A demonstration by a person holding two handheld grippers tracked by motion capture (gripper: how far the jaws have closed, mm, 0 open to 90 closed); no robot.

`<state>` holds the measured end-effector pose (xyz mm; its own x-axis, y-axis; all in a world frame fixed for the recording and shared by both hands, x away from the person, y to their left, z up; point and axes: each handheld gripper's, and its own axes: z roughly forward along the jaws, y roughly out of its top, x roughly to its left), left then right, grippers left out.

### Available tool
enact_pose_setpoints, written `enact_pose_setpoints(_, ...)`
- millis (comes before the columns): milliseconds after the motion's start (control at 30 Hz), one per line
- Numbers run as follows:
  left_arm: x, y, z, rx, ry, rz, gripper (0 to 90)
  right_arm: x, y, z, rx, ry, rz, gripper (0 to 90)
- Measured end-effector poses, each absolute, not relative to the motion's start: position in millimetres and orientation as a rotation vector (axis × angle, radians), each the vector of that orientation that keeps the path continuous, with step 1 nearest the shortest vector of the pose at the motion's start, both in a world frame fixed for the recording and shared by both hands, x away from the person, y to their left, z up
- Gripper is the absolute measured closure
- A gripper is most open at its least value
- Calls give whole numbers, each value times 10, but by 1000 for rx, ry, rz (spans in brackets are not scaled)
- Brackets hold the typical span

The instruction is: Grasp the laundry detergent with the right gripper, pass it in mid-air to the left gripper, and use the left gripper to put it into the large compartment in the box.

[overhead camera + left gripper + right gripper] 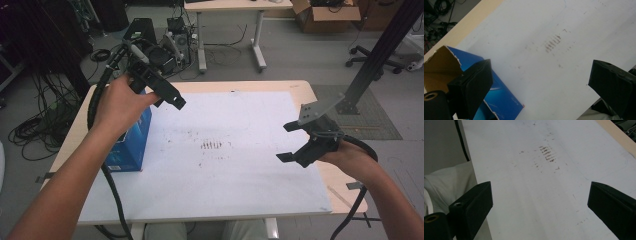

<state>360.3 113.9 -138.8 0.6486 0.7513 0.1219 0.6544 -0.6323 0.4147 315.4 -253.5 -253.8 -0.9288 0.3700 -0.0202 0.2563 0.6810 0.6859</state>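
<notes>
A blue carton (pixel 131 146) with a torn-open top stands at the left edge of the white sheet (pixel 235 180) that covers the wooden table (pixel 306 90). My left gripper (pixel 170 102) hovers open above and just right of the carton, nothing between its jaws. In the left gripper view the carton (pixel 505 98) lies below the left jaw, its brown inside flap (pixel 440 63) showing, and the gripper (pixel 539 85) is wide open. My right gripper (pixel 288 142) is held open over the sheet's right side. The right gripper (pixel 539 207) holds nothing.
Small brown marks (pixel 212 145) stain the sheet's middle. A black slanted post (pixel 380 50) rises beyond the table's right corner. Behind the table are a desk (pixel 235 6), a cardboard box (pixel 325 15), electronics and cables (pixel 172 35) on the floor. Light trousers (pixel 446 182) show at the near edge.
</notes>
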Motion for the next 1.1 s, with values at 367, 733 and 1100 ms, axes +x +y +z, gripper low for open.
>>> enact_pose_setpoints(367,3794,965,-1513,2622,977,372,58,3187,-2550,-2540,538,2730,1075,56)
enact_pose_setpoints(733,4042,801,-1670,2703,823,334,60,3199,-2593,-2582,587,2726,1063,55)
enact_pose_setpoints(1100,4134,675,-1766,2755,700,288,62,3158,-2657,-2591,619,2720,1056,55)
